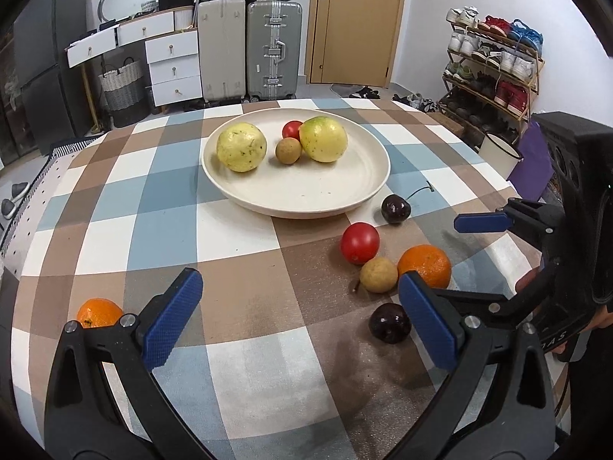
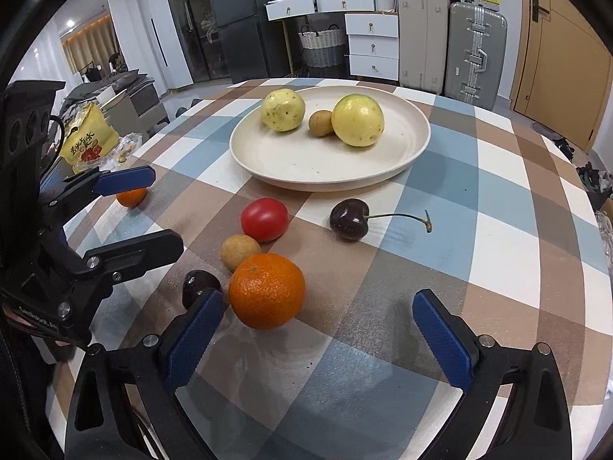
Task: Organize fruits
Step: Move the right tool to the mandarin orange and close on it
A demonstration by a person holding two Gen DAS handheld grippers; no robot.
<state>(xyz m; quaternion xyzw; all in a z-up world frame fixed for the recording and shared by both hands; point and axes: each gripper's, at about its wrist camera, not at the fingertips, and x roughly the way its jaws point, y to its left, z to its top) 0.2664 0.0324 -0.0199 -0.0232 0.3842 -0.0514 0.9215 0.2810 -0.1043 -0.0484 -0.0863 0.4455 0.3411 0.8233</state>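
Note:
A cream plate (image 1: 306,191) (image 2: 325,161) holds two yellow-green fruits (image 1: 241,147) (image 1: 323,139), a longan (image 1: 288,150) and a small tomato (image 1: 291,129). On the checked cloth lie a red tomato (image 2: 264,219), a longan (image 2: 240,252), an orange (image 2: 266,289), a stemmed cherry (image 2: 348,224) and a second cherry (image 2: 199,285). My right gripper (image 2: 318,326) is open, low over the cloth. The orange sits just ahead of it, close to its left pad without touching. My left gripper (image 1: 300,318) is open and empty, with another orange (image 1: 99,312) beside its left finger.
A yellow snack bag (image 2: 88,138) lies near the table's left edge. A white mug (image 1: 498,149) stands beyond the right edge. Suitcases (image 1: 274,50), drawers and a shoe rack (image 1: 494,65) line the far wall.

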